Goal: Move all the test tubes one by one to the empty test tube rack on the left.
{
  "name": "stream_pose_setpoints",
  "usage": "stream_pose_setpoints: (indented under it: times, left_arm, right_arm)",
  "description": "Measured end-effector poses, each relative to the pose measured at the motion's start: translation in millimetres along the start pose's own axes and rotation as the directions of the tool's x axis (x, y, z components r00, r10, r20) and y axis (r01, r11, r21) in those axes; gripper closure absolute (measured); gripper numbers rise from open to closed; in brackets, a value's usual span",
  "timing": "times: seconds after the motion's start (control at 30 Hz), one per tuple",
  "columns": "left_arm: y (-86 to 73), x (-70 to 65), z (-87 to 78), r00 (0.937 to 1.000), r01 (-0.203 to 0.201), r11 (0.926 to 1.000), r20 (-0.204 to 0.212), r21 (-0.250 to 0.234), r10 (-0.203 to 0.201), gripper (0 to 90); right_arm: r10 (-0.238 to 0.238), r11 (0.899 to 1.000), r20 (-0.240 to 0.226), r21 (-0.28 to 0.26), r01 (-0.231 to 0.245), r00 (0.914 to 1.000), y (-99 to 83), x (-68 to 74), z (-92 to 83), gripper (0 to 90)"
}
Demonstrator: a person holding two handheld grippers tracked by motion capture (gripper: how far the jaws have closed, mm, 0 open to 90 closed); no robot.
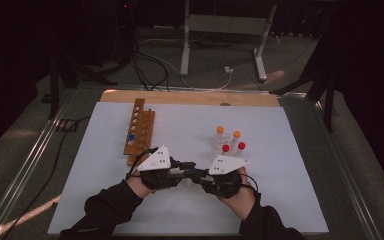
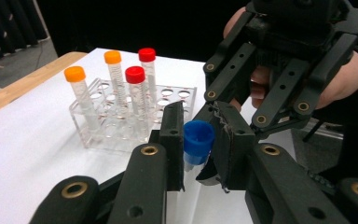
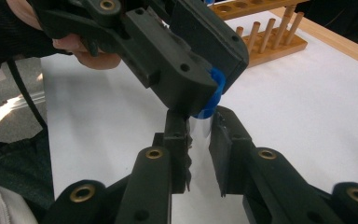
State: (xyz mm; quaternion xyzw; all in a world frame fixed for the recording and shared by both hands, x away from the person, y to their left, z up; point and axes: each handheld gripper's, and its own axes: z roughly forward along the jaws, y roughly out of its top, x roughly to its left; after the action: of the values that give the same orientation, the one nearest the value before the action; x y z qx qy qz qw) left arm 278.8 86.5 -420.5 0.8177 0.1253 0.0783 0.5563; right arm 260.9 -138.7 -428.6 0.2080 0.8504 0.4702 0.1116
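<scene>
Cap-off step: L gripper [image 2: 193,154] clamps blue cap [image 2: 198,138], R gripper [image 3: 199,140] grips tube [image 3: 199,125] body; next, twist & pull apart w/o slip.

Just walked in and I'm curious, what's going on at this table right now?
A person holds a gripper in each hand over a white table. Both grippers are shut on one blue-capped tube: the left gripper clamps its cap, the right gripper its clear body. Four orange- and red-capped tubes stand in a clear rack; a wooden rack sits to the left.
</scene>
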Motion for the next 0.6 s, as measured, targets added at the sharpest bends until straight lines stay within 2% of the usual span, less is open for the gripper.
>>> stream_pose_setpoints:
  times: [0.17,0.3,0.47,0.6]
  left_arm:
    - [1.9,1.2,-2.0,0.9999,-0.001,0.9999,-0.012,-0.010,0.001,77.3]
    - [6.3,5.9,-9.4,0.9997,0.006,0.9996,-0.021,-0.027,-0.007,77.4]
    - [11.9,13.6,-21.0,0.9985,0.011,0.9990,-0.052,-0.044,-0.014,77.4]
    - [16.1,20.8,-30.9,0.9967,0.010,0.9987,-0.079,-0.050,-0.014,77.5]
  right_arm:
    - [0.023,1.000,-0.011,-0.015,-0.023,0.9997,-0.2,-2.1,-0.9,74.0]
    - [0.034,0.999,0.001,-0.037,-0.034,0.9994,0.1,-2.2,-4.7,58.3]
    - [0.065,0.995,0.036,-0.077,-0.062,0.9973,3.0,-4.3,-13.3,29.5]
    - [0.093,0.991,0.048,-0.102,-0.088,0.9945,3.9,-5.9,-18.1,16.1]
